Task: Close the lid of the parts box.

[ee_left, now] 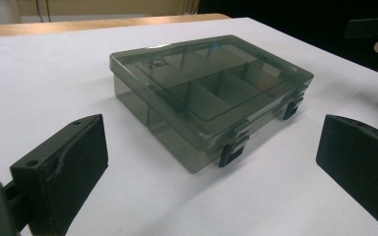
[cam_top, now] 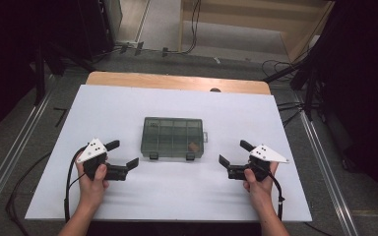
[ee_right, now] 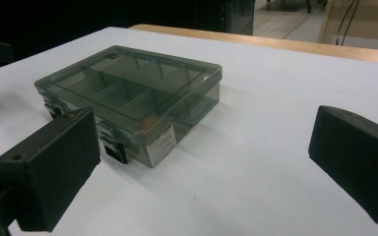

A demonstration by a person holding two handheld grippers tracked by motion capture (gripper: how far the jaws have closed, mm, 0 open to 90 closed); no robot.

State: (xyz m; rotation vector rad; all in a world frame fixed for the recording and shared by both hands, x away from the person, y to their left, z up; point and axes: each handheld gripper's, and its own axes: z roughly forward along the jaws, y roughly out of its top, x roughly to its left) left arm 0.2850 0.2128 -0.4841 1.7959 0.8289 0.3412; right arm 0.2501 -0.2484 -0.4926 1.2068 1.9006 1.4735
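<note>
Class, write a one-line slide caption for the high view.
Closed compartment box on a white table, flanked by the open left gripper and right gripper.

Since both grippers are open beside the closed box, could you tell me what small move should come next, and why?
Probably ease the right gripper toward the nearer front latch: the compartment box has its lid down, both latches look fastened, and nothing is held.

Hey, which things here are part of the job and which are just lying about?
Part of the job:
compartment box, lid shut
its two front latches
left hand-held gripper, open
right hand-held gripper, open

Just lying about:
white board
wooden table edge
floor cables
</note>
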